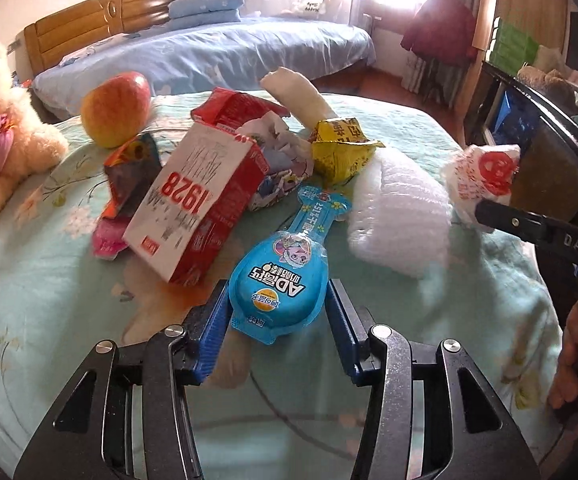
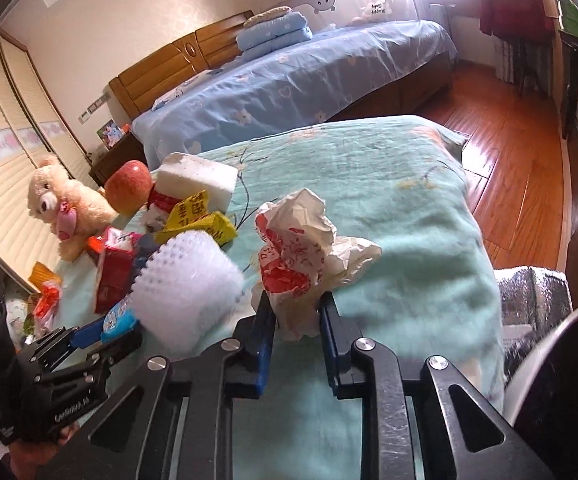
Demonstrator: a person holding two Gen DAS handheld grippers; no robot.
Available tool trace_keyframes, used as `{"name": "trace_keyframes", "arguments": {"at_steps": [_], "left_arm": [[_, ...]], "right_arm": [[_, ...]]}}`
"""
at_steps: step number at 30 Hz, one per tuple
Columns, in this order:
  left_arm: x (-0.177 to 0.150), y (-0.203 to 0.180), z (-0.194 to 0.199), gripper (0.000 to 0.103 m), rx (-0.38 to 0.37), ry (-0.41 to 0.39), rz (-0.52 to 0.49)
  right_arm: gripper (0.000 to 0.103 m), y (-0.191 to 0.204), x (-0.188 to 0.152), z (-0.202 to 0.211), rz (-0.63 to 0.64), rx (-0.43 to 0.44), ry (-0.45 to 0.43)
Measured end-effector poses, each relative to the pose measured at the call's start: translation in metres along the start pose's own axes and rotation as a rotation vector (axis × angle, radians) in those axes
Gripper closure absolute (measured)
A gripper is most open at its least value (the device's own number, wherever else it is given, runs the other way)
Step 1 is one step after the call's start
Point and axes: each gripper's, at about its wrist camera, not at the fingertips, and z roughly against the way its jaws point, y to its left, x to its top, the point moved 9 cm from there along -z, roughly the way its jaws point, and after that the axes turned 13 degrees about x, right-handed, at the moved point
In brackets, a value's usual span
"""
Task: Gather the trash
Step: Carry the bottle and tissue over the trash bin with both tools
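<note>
Our left gripper [image 1: 277, 312] pinches the light, slippery blue pouch [image 1: 277, 284] by its belly; our right gripper [image 2: 297, 316] clamps the soft crumpled wrapper [image 2: 301, 248].

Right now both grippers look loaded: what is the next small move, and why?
Probably lift both straight up. The left gripper brackets the blue snack packet, and the right gripper pinches the crumpled red-and-white wrapper. Both pieces sit beside the white foam roll, so rising avoids dragging it.
</note>
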Motion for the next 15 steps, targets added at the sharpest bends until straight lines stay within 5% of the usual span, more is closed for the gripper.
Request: {"name": "trace_keyframes", "arguments": {"at_steps": [15], "left_arm": [[-0.044,0.003,0.063,0.056,-0.062,-0.026,0.044]], "right_arm": [[0.081,0.025,-0.042,0.054,0.020,0.017,-0.043]]}}
